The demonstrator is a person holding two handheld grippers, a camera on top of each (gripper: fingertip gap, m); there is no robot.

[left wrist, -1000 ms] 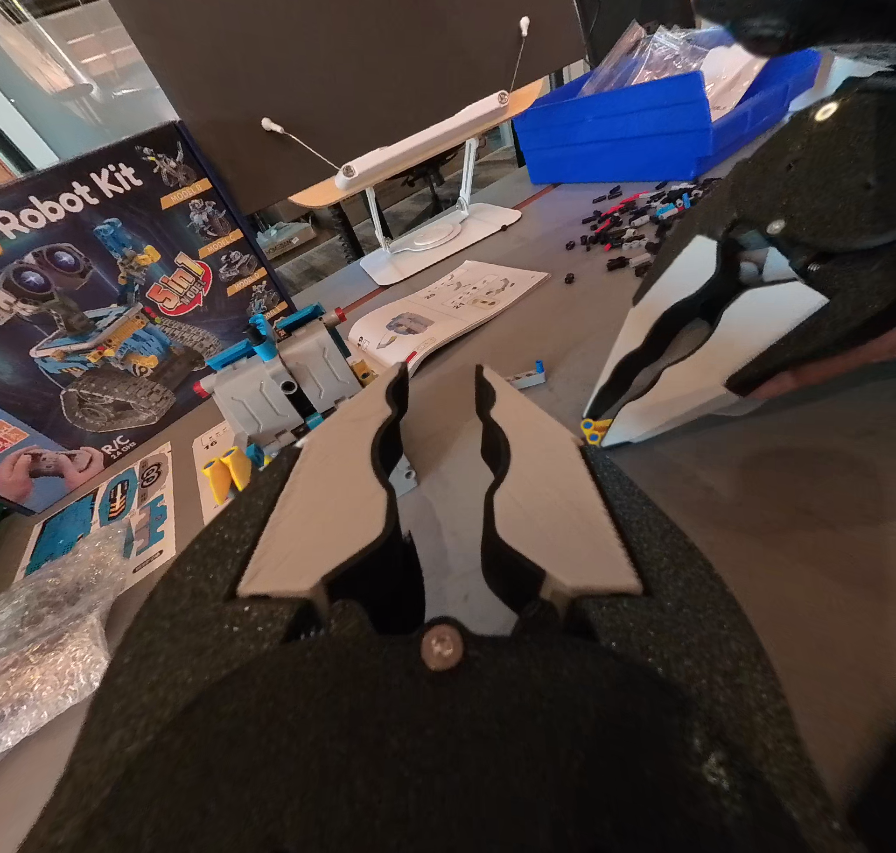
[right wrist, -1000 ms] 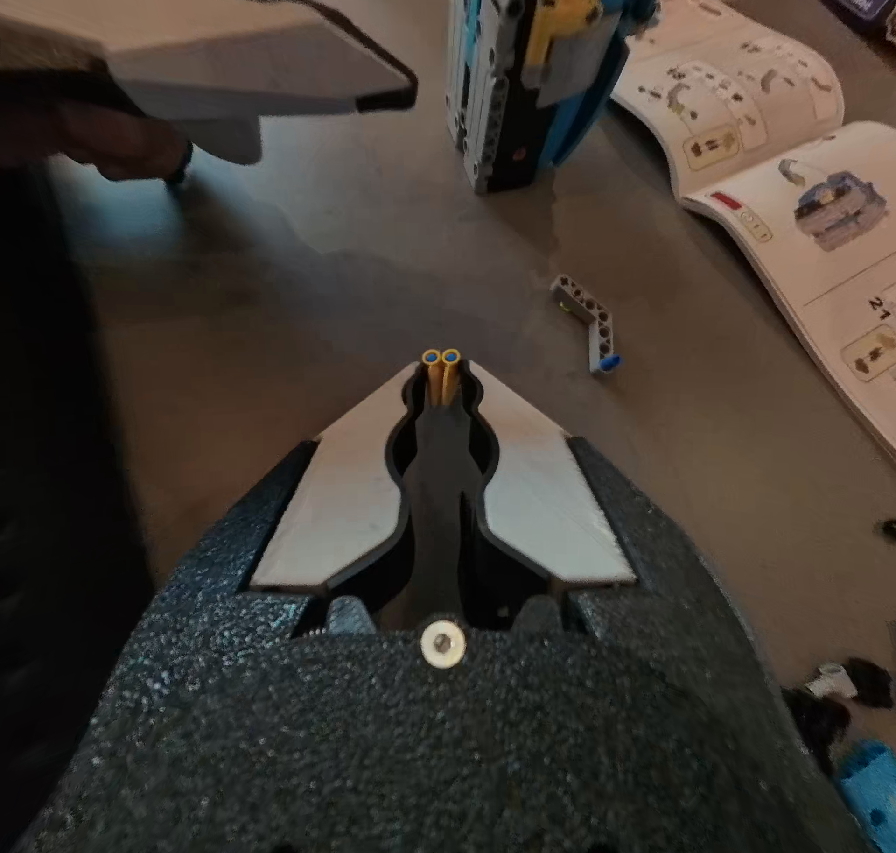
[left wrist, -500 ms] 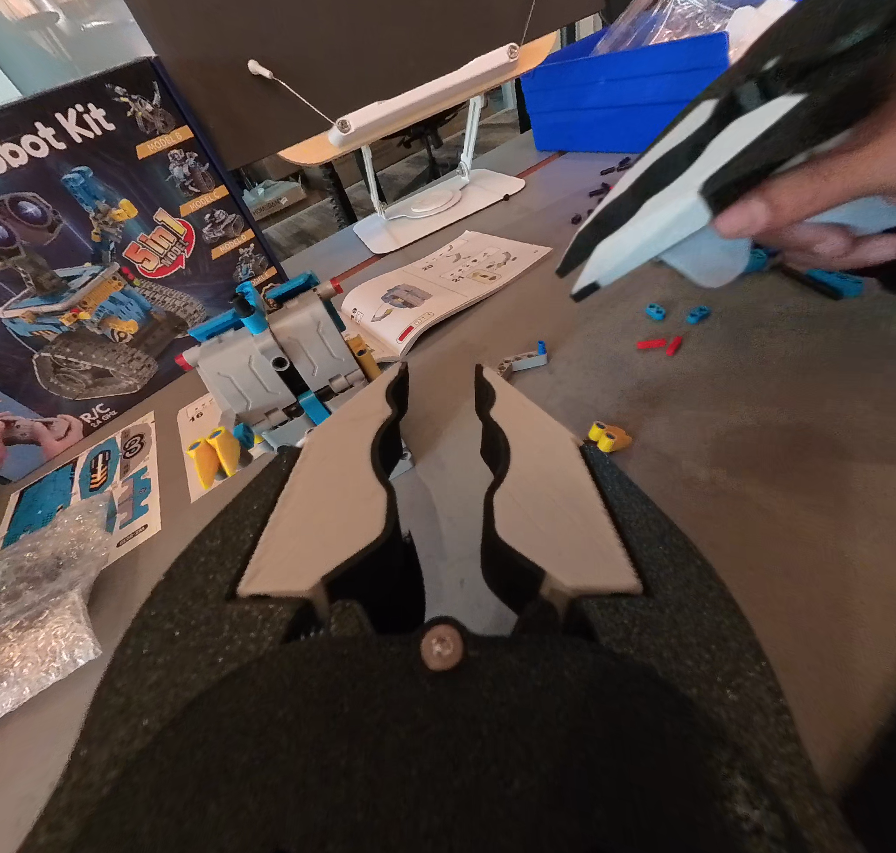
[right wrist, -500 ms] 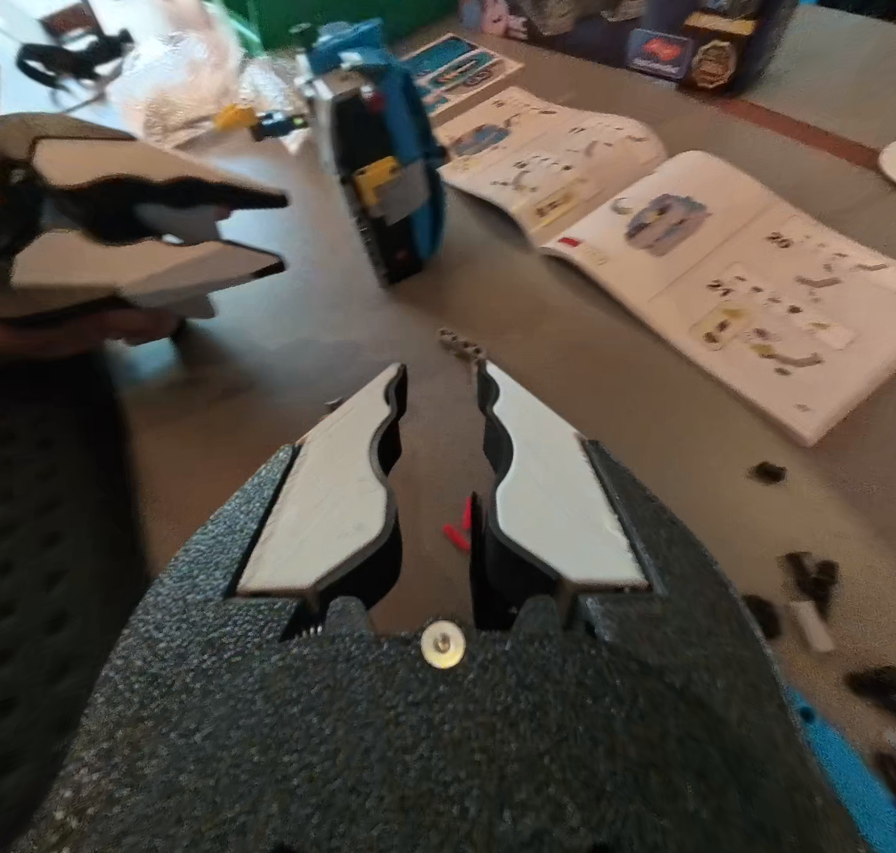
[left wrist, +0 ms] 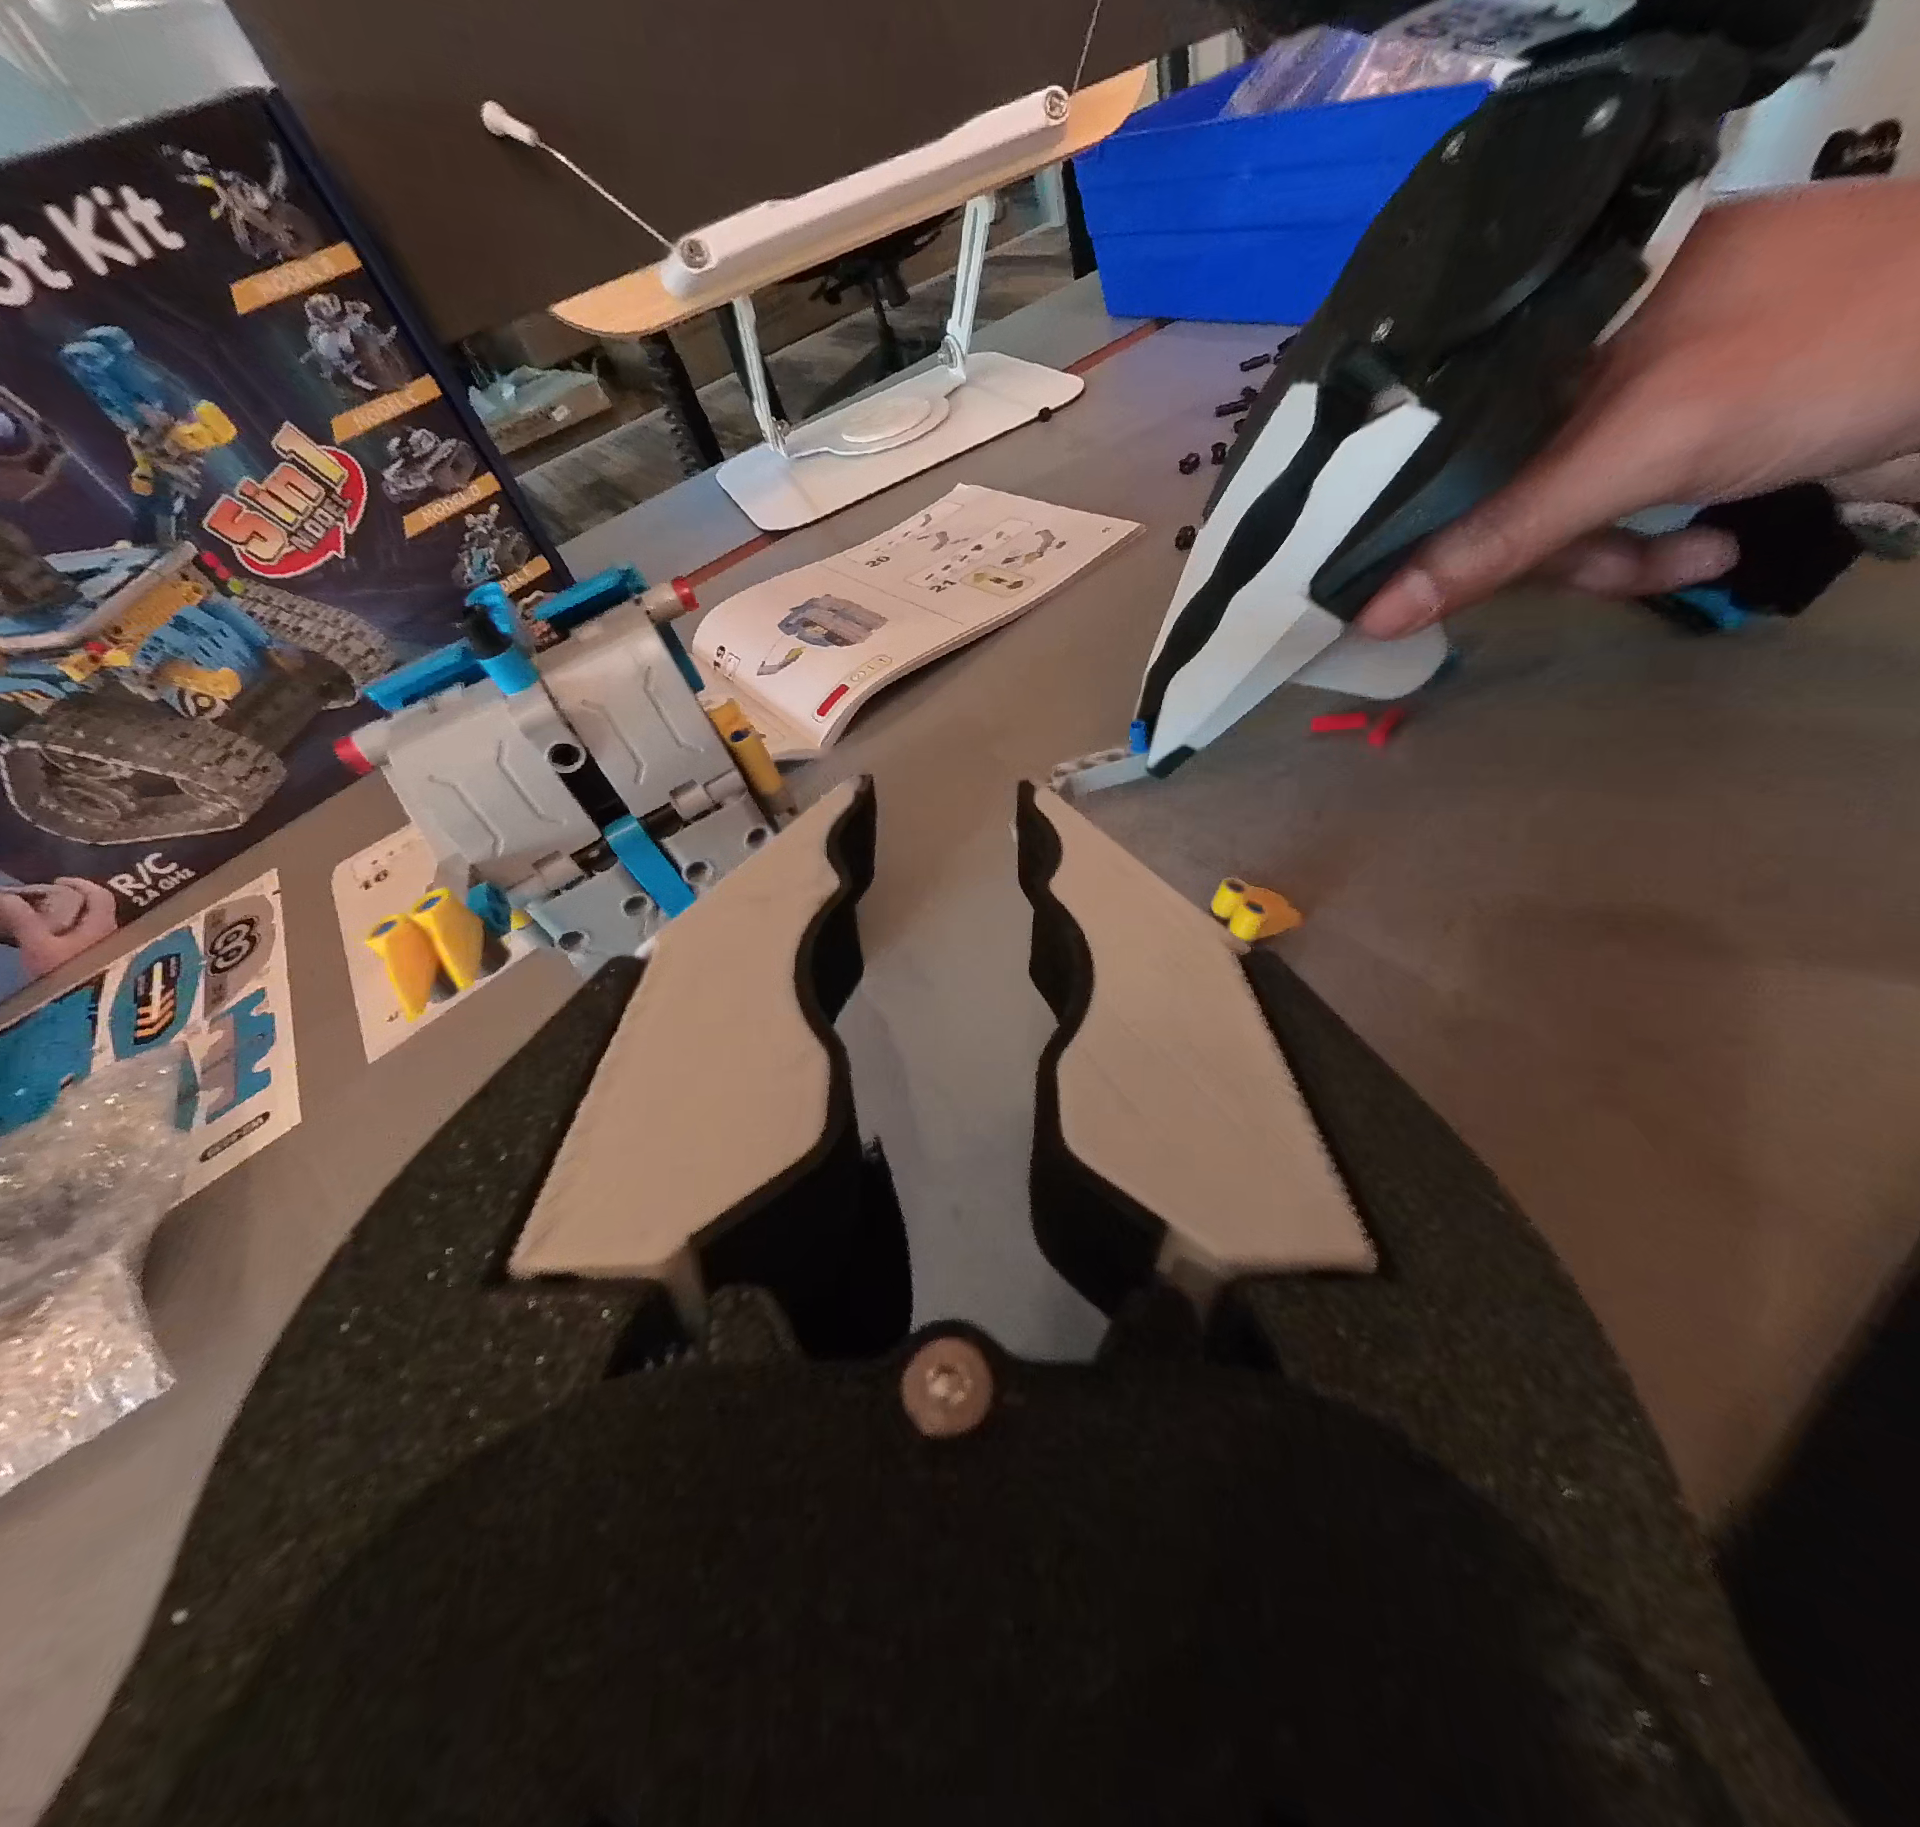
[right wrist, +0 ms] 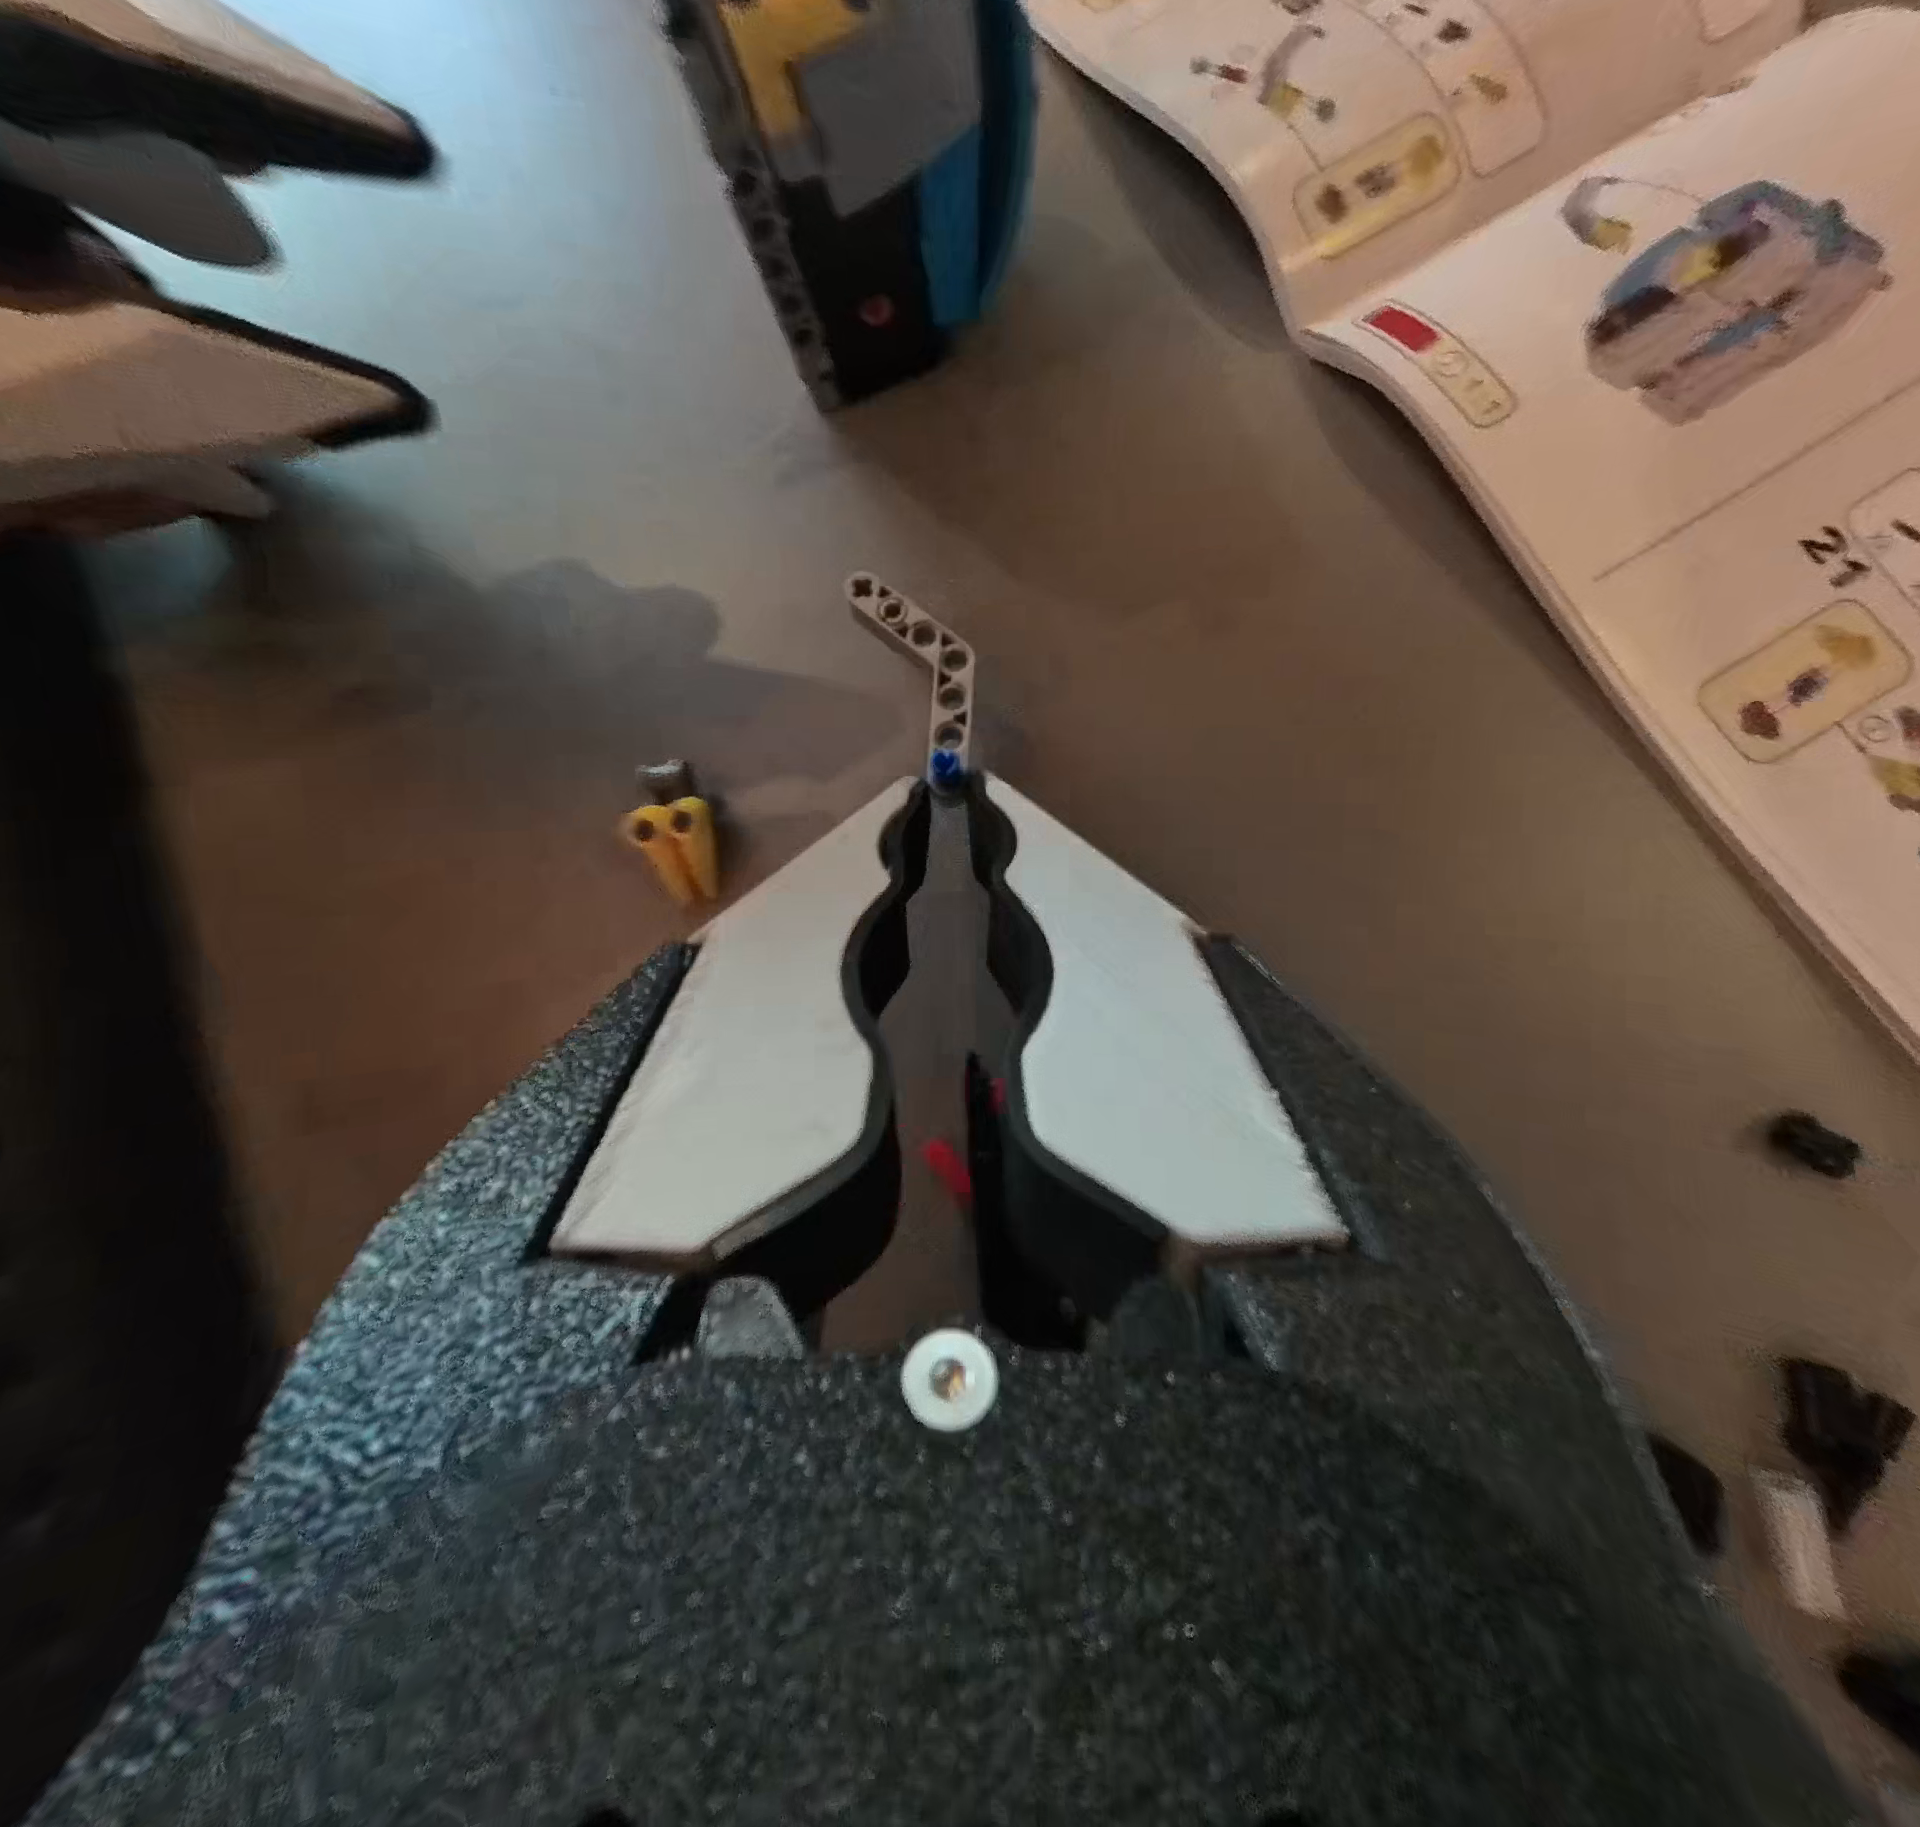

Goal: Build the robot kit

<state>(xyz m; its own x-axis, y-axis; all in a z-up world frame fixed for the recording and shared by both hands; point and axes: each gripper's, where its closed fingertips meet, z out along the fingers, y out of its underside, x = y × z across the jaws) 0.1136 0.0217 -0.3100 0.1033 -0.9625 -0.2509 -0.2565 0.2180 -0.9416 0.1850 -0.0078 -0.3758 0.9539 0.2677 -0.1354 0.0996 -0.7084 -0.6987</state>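
Right jaws nearly closed on grey bent beam (right wrist: 914,657) — left jaws apart, empty.

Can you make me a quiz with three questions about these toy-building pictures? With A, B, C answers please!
1. Where is the small yellow piece?
A. On the booklet
B. On the table, beside the right gripper
C. In the blue bin

2. What colour is the bent beam?
A. Grey
B. Red
C. Green

3. How is the left gripper?
A. Shut on the yellow piece
B. Shut on the booklet
C. Open and empty

Answers:
1 B: it lies on bare table just left of the right gripper's fingers.
2 A: the beam is grey, and the right gripper pinches the blue pin at its end.
3 C: only table shows in the gap between its fingers.
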